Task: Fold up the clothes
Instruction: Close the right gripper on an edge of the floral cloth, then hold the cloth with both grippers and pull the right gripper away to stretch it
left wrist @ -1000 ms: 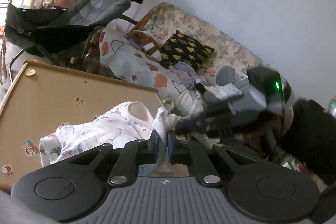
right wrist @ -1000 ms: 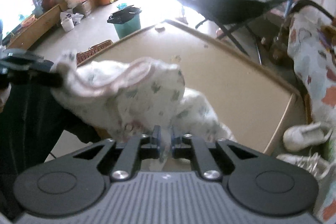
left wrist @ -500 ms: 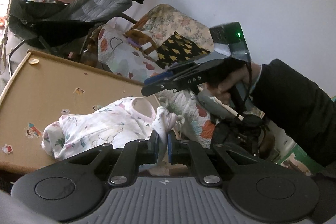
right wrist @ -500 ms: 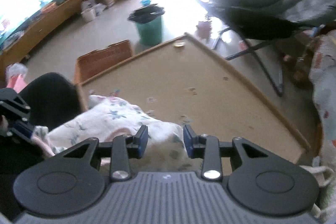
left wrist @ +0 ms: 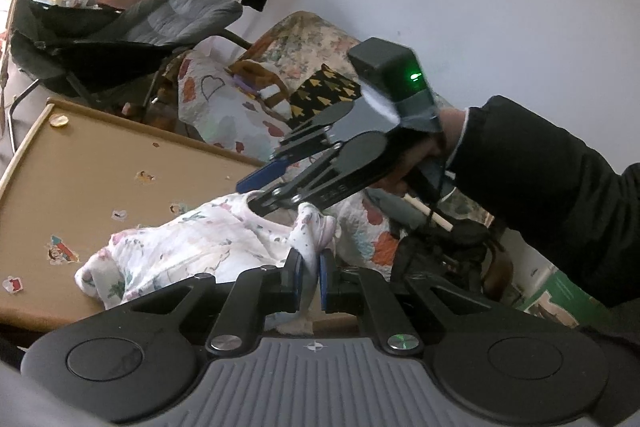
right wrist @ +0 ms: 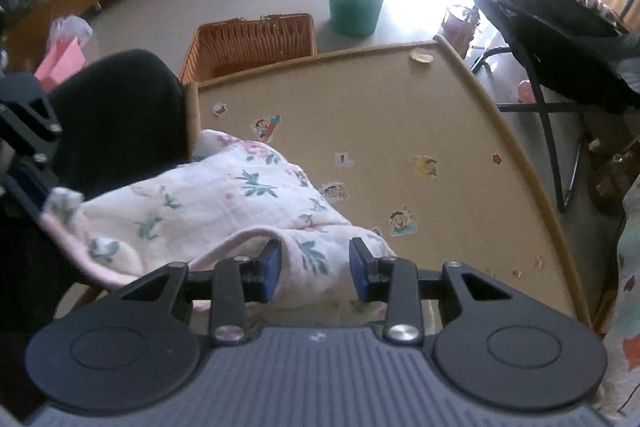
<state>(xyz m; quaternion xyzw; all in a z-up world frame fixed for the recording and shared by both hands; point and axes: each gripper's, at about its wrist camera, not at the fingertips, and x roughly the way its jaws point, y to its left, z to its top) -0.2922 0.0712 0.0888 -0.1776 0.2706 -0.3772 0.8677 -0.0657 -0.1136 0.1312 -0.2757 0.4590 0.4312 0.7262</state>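
A white floral garment [left wrist: 192, 247] with pink trim lies bunched on the near part of the tan, stickered table [left wrist: 80, 163]. My left gripper [left wrist: 310, 279] is shut on one corner of it and holds that corner raised off the table's near edge. My right gripper [right wrist: 316, 269] is open and points steeply down just above the garment [right wrist: 224, 195], with cloth and the pink-trimmed edge below the gap and neither pad pressing. In the left wrist view the right gripper [left wrist: 254, 193] hovers over the garment's neck opening, held by a hand in a dark sleeve [left wrist: 540, 187].
A wicker basket [right wrist: 248, 39] and a green bin [right wrist: 354, 3] stand on the floor beyond the table [right wrist: 400, 115]. A black folding chair [right wrist: 560, 39] stands at the far right corner. A floral sofa [left wrist: 320, 39] piled with cushions and cloth runs along the wall.
The right gripper let go of the garment, opened, and swung round over its pink-trimmed edge. The garment, earlier stretched in the air, has sunk onto the table. The left gripper kept its grip.
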